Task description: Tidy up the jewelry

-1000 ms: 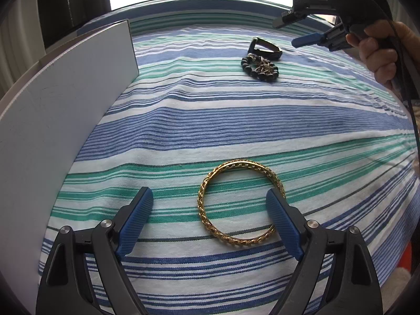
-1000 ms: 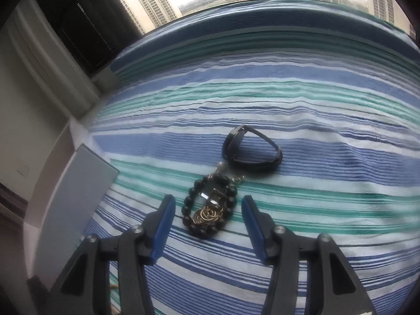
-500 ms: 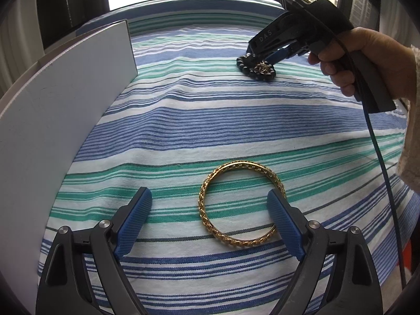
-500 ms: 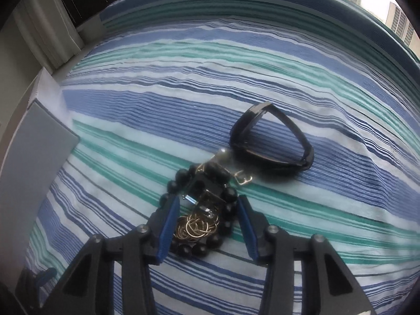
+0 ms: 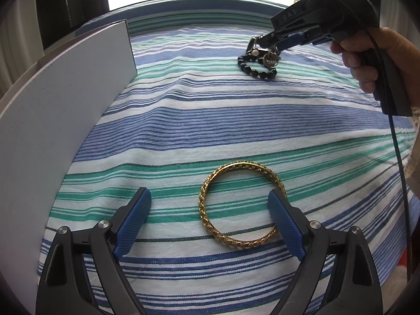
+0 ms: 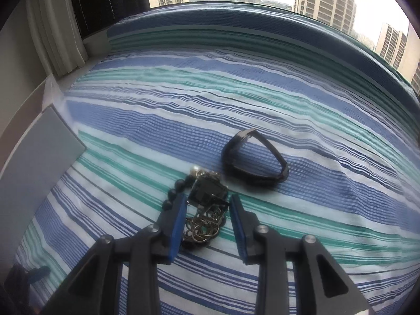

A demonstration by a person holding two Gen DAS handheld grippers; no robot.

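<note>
Two grippers work at once. Over on the far side, the right gripper (image 6: 207, 210) has its fingers drawn in around the black bead bracelet (image 6: 199, 210) and its tangle of rings, gripping or nearly so. Nearer, the left gripper (image 5: 210, 210) hangs spread, the gold bangle (image 5: 242, 204) flat on the striped cloth (image 5: 183, 120), off-centre toward its right finger.

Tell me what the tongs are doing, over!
Left tongs open, low over gold bangle. Right tongs closing around black bead bracelet, grip unconfirmed. Black band just beyond, apart.
</note>
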